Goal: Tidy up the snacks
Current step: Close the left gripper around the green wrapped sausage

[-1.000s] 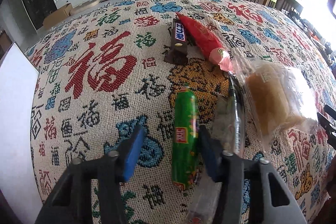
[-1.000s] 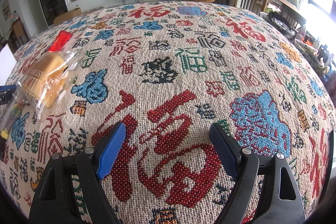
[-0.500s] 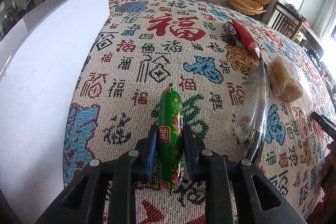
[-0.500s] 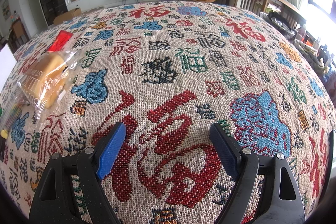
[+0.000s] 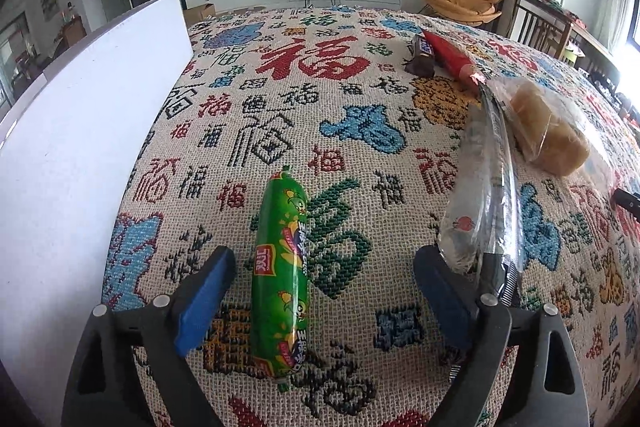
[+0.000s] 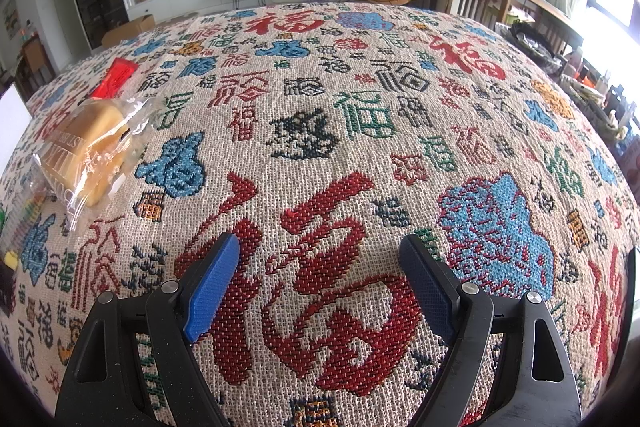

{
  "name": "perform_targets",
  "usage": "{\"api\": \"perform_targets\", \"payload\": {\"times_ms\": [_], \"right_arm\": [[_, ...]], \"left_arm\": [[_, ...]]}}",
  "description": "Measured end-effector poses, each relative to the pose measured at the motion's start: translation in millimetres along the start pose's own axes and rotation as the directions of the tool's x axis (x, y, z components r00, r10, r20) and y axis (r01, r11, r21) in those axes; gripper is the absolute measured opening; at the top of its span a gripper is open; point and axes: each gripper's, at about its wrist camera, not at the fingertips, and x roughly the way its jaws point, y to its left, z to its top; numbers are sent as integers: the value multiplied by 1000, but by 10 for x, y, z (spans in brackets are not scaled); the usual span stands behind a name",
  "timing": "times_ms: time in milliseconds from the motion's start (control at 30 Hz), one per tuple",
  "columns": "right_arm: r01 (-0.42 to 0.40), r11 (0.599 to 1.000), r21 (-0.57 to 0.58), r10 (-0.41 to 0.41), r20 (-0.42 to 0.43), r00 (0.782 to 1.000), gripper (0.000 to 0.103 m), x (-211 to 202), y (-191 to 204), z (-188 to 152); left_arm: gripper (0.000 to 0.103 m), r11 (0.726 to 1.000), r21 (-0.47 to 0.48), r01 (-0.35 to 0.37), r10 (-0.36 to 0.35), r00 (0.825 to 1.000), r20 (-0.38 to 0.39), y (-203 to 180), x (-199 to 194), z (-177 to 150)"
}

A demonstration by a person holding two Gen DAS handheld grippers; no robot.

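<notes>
Left gripper (image 5: 320, 295): fingers spread, gripping nothing | green sausage (image 5: 282, 277): flat on surface (image 5: 280, 131), nearer left finger, beside white box (image 5: 80, 147) | advice: recentre over sausage, clamp mid-length, lift level | right gripper (image 6: 320, 287): fingers apart, empty, idle; bread packet (image 6: 90, 151) far left.

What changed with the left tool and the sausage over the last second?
The left tool closed on the green sausage, carried it left toward the white box, and has now opened again, leaving it lying on the cloth between its fingers. The right tool stayed open and did not move; the bread and other snacks kept their places.
</notes>
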Motion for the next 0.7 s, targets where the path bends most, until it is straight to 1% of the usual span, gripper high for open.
{"api": "perform_targets", "payload": {"times_ms": [67, 200, 300, 700], "right_arm": [[0, 1000, 0, 0, 0, 1000, 85, 0, -1, 0], [0, 1000, 0, 0, 0, 1000, 85, 0, 2, -1], [0, 1000, 1, 0, 0, 1000, 85, 0, -4, -1], [1, 1000, 1, -1, 0, 1000, 85, 2, -1, -2]], "left_arm": [[99, 1000, -15, -3, 2, 1000, -9, 27, 21, 3], [100, 1000, -14, -11, 11, 1000, -8, 20, 6, -15], [102, 1000, -20, -22, 21, 1000, -12, 24, 12, -18], [103, 999, -23, -22, 22, 1000, -13, 30, 19, -18]]}}
